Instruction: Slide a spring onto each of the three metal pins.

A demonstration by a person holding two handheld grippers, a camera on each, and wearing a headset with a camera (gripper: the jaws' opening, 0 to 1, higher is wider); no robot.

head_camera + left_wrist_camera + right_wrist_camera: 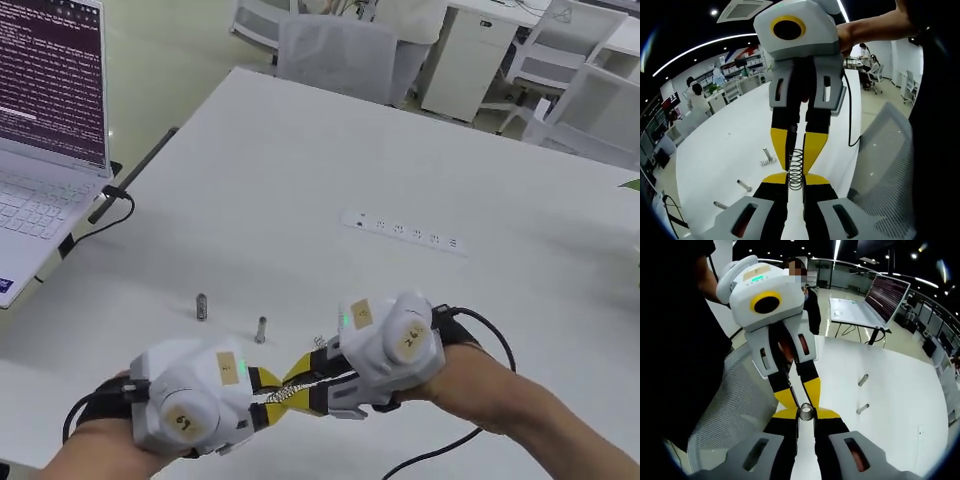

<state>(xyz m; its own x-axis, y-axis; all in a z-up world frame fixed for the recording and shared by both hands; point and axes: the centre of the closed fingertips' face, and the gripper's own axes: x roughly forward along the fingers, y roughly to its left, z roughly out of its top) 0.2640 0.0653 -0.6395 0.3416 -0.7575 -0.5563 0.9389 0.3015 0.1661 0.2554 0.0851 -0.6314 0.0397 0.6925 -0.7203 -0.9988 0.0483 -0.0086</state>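
Your left gripper (795, 183) and right gripper (806, 416) each look clenched on the light, springy spring (796, 165), so pinch its ends gently

Left tongs (796, 179) white, black, yellow-tipped, silver spring (796, 167), grey pins (202, 306), white table (300, 180)

Your left gripper (268, 398) and right gripper (305, 385) are meeting tip to tip on a spring (285, 393) at the near edge, blocking each other. One pin (201, 306) and another (261, 329) are sitting just beyond. Past them the table (300, 170) is lying open up to the power strip (405, 231).
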